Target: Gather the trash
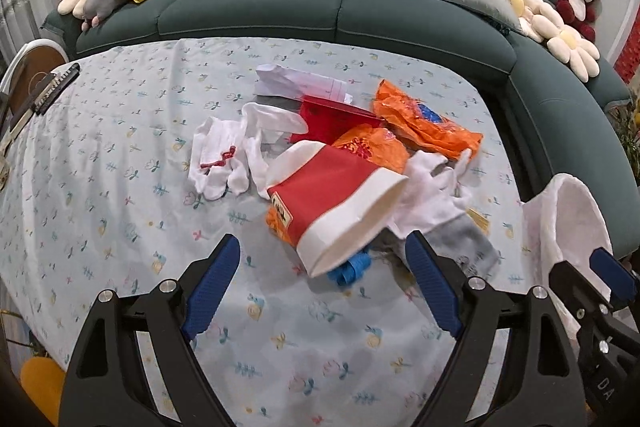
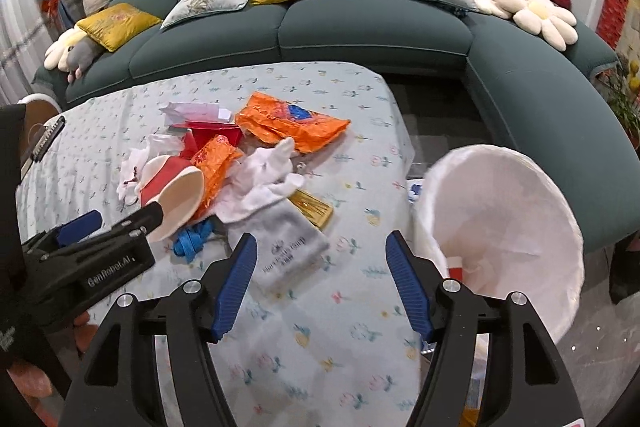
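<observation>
A heap of trash lies on the floral tablecloth [image 1: 120, 187]. In it are a red-and-white paper cup [image 1: 336, 203] on its side, orange wrappers [image 1: 424, 119], white gloves [image 1: 220, 159], a red carton [image 1: 332, 119], white papers [image 1: 296, 83], a blue scrap [image 1: 348, 269] and a grey pouch [image 1: 468, 251]. My left gripper [image 1: 324, 287] is open, its pads apart just short of the cup's mouth. My right gripper [image 2: 322, 283] is open over the cloth with nothing between its fingers. The grey pouch [image 2: 288, 251] and a gold packet [image 2: 312, 207] lie just ahead of it.
A white-lined bin [image 2: 504, 227] stands off the table's right edge with a red-and-white scrap inside. A teal sofa [image 2: 360, 23] with cushions and plush toys curves behind and to the right. A dark comb-like strip [image 1: 56, 87] lies at the table's left edge.
</observation>
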`<state>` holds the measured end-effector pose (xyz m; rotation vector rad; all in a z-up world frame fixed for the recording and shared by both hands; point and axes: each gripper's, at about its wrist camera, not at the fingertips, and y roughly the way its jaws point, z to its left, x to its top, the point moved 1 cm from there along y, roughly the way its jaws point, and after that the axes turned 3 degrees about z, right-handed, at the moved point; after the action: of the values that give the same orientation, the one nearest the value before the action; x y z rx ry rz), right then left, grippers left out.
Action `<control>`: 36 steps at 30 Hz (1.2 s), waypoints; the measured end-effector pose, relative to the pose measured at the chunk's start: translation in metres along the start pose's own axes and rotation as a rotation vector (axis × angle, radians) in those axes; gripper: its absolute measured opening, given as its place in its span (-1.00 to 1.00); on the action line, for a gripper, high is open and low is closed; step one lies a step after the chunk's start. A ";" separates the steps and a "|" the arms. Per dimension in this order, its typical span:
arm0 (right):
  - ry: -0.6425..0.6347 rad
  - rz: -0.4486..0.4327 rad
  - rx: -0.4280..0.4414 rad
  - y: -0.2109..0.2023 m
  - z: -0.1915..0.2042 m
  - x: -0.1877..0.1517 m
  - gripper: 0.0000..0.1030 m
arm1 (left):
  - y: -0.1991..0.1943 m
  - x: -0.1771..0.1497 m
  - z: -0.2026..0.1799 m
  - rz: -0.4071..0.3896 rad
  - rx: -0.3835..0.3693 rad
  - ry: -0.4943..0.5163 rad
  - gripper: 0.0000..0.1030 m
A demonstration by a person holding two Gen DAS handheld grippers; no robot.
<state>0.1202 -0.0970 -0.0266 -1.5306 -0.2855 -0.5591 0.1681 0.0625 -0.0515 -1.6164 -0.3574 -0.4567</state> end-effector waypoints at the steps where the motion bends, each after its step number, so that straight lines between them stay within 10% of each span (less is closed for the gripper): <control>1: 0.002 0.004 0.002 0.003 0.001 0.002 0.25 | 0.005 0.002 0.002 0.001 -0.001 0.000 0.57; 8: -0.002 0.036 0.013 0.037 0.017 0.028 0.24 | 0.027 0.010 0.008 0.038 -0.001 -0.001 0.47; 19: -0.061 0.098 0.034 0.089 0.042 0.052 -0.18 | 0.036 0.011 0.024 0.087 -0.104 -0.045 -0.77; 28: -0.058 0.138 0.054 0.112 0.049 0.054 -0.90 | 0.031 0.013 0.035 0.083 -0.113 -0.081 -0.89; 36: -0.070 0.050 0.079 0.067 0.045 0.066 -0.95 | 0.009 0.022 0.031 0.038 -0.116 -0.093 -0.93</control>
<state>0.2175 -0.0670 -0.0492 -1.4789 -0.3179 -0.4506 0.1936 0.0921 -0.0503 -1.7581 -0.3750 -0.3792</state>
